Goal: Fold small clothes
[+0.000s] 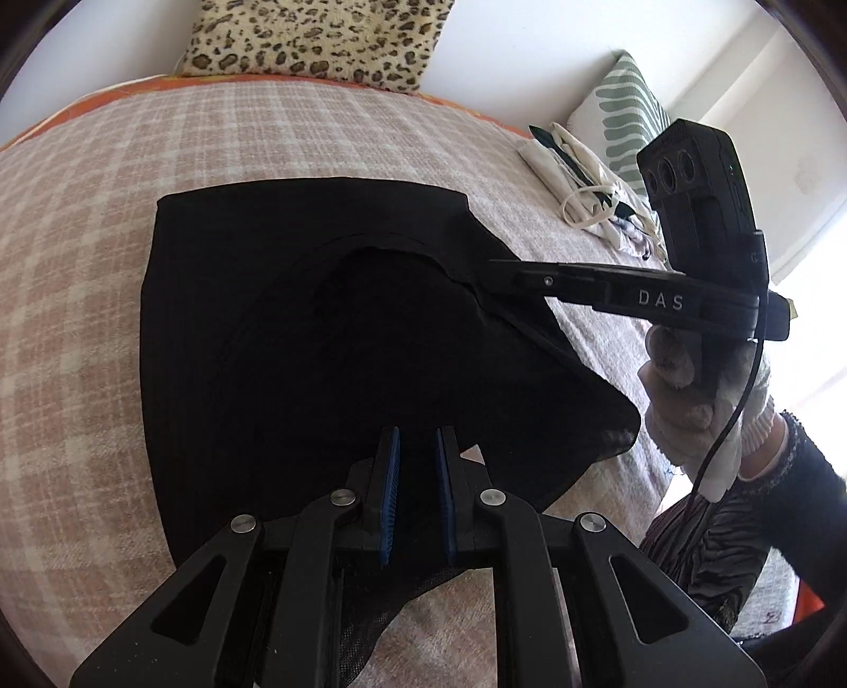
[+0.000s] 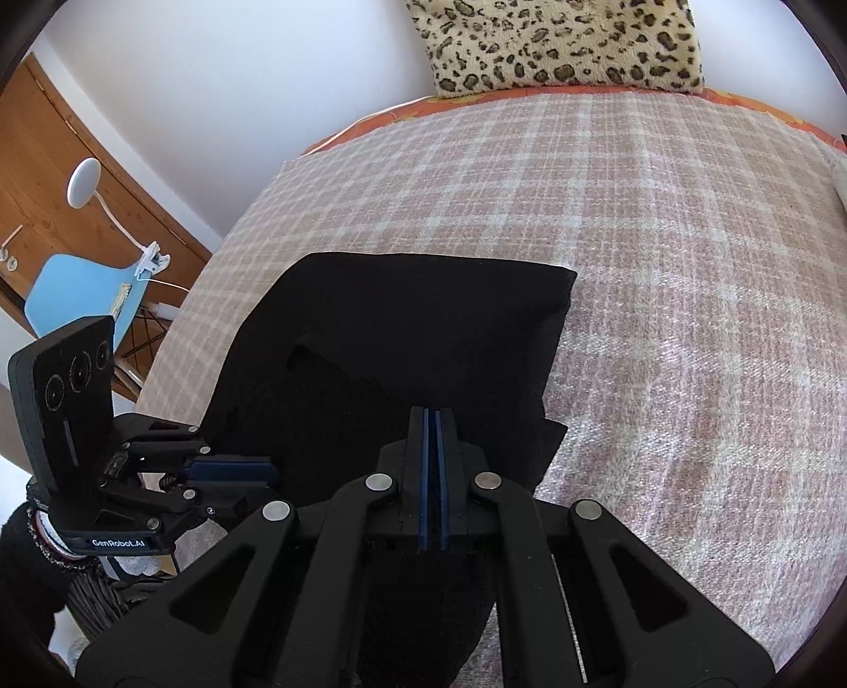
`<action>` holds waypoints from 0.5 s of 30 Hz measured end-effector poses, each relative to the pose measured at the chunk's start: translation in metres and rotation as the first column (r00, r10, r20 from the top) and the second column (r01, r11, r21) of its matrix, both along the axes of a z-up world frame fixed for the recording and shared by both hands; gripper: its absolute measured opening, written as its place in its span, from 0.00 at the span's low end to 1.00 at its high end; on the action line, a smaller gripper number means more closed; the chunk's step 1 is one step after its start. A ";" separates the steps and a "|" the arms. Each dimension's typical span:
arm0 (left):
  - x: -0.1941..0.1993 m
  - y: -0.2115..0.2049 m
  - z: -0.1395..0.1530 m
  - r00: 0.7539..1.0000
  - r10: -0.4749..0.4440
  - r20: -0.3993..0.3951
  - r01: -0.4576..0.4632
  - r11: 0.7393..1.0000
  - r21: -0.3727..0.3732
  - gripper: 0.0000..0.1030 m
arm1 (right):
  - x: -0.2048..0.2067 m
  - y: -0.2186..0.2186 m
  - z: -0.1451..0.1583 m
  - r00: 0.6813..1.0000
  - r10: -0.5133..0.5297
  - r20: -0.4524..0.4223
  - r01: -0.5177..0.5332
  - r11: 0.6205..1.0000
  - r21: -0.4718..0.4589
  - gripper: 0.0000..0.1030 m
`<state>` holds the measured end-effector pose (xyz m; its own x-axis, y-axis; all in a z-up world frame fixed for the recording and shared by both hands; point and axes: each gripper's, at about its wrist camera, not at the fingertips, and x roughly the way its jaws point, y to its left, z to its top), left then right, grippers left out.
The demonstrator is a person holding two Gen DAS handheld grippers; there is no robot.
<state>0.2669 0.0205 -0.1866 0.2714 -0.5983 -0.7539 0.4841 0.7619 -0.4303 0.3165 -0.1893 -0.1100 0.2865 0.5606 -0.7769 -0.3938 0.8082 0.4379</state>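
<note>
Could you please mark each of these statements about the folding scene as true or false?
1. The black garment lies on a checked blanket. True.
2. The right gripper is wide open above the garment. False: its pads are pressed together on the cloth.
3. A leopard-print pillow sits at the far end of the bed. True.
4. The left gripper is clamped on a white towel. False: it sits at the near edge of the black garment, with a gap between its pads.
5. A light pile of clothes lies beside a green-striped cushion. True.
</note>
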 end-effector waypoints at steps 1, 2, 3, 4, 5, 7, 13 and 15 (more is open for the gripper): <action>-0.003 0.002 0.001 1.000 -0.003 0.002 0.003 1.000 0.008 0.12 | 0.004 -0.005 -0.001 1.000 -0.016 -0.011 0.016 1.000 0.011 0.03; -0.005 0.003 0.002 1.000 -0.006 0.001 0.006 1.000 0.012 0.12 | 0.007 -0.011 0.000 0.999 -0.032 -0.018 0.033 0.999 0.027 0.03; -0.007 0.006 0.004 1.000 -0.002 0.005 0.002 1.000 0.018 0.12 | 0.010 -0.017 0.002 0.998 -0.052 -0.020 0.052 0.998 0.036 0.03; -0.009 0.009 0.006 1.000 0.011 0.011 -0.011 1.000 0.023 0.12 | 0.012 -0.023 0.006 0.997 -0.069 -0.018 0.070 0.996 0.047 0.03; -0.011 0.013 0.009 1.000 0.022 0.014 -0.022 1.000 0.015 0.12 | 0.015 -0.028 0.010 0.997 -0.079 -0.017 0.080 0.994 0.068 0.03; -0.014 0.022 0.016 0.999 0.050 0.019 -0.050 0.998 -0.025 0.12 | 0.020 -0.036 0.015 0.995 -0.092 -0.026 0.094 0.988 0.122 0.04; -0.020 0.055 0.036 0.985 0.173 0.022 -0.170 0.981 -0.093 0.31 | 0.039 -0.041 0.009 0.988 -0.137 -0.070 0.147 0.976 0.161 0.29; -0.023 0.070 0.038 0.970 0.242 -0.001 -0.241 0.964 -0.109 0.45 | 0.047 -0.039 0.005 0.987 -0.144 -0.077 0.154 0.978 0.139 0.49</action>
